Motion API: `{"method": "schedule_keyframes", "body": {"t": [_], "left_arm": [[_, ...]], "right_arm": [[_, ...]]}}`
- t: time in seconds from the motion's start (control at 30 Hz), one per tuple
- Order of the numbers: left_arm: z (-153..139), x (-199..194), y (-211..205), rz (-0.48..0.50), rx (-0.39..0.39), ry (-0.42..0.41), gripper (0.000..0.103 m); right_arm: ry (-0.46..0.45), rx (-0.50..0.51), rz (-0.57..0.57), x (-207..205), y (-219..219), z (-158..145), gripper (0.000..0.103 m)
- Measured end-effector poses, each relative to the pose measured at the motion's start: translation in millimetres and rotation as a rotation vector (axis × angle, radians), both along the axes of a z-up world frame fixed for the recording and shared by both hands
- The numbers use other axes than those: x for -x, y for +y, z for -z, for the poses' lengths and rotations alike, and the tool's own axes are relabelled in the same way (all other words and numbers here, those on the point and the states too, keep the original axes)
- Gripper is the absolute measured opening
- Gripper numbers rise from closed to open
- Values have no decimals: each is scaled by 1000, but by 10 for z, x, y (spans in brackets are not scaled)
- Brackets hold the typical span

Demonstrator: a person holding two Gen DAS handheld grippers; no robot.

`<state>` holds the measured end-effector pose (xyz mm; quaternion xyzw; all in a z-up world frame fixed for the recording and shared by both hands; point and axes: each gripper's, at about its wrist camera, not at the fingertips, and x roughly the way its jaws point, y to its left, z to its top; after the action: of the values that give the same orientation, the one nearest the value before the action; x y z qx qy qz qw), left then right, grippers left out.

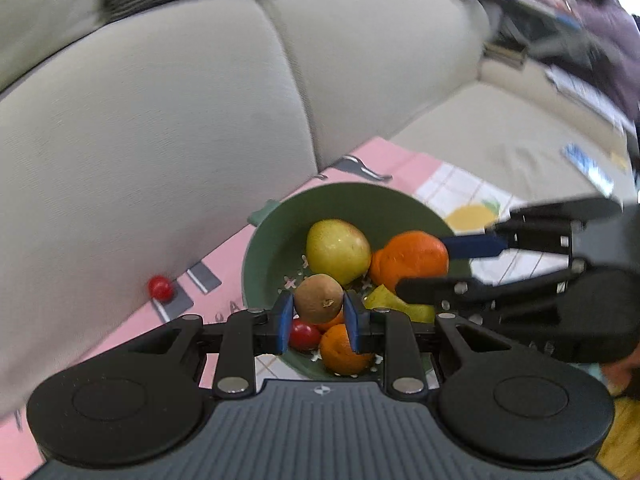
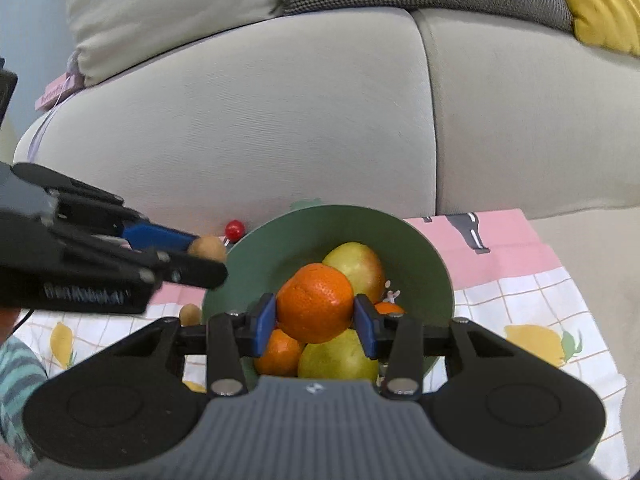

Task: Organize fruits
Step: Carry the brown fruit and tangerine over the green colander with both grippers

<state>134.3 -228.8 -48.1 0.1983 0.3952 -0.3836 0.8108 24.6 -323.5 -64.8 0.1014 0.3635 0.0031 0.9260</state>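
A green bowl [image 1: 280,236] [image 2: 312,232] stands on a pink and checked cloth in front of a sofa. My left gripper [image 1: 319,320] is shut on a small brown kiwi [image 1: 319,298] [image 2: 208,248], held over the bowl's near rim. My right gripper [image 2: 315,322] is shut on a large orange [image 2: 316,302] [image 1: 412,258] above the bowl. Inside the bowl lie a yellow-green apple [image 1: 338,250] [image 2: 360,264], a small orange [image 1: 340,350] [image 2: 280,354], a red cherry tomato [image 1: 305,335] and a yellow-green pear [image 2: 338,360].
A loose red cherry tomato [image 1: 161,288] [image 2: 234,229] rests on the cloth against the grey sofa [image 1: 160,120] [image 2: 280,120]. Another small brown fruit [image 2: 189,314] lies on the cloth left of the bowl. A person's striped sleeve [image 2: 18,376] shows at the lower left.
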Motion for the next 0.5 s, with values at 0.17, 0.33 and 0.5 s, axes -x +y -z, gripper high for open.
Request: {"method": "schedule_keyframes", "body": {"t": [0.17, 0.33, 0.5], "left_arm": [[139, -149, -156, 38, -72, 1, 30], [301, -251, -293, 76, -140, -13, 30], [424, -299, -417, 108, -177, -17, 30]], "right_arm": [[21, 31, 17, -138, -63, 106, 40], [42, 176, -13, -251, -39, 197, 40], [53, 353, -64, -352, -10, 290, 40]]}}
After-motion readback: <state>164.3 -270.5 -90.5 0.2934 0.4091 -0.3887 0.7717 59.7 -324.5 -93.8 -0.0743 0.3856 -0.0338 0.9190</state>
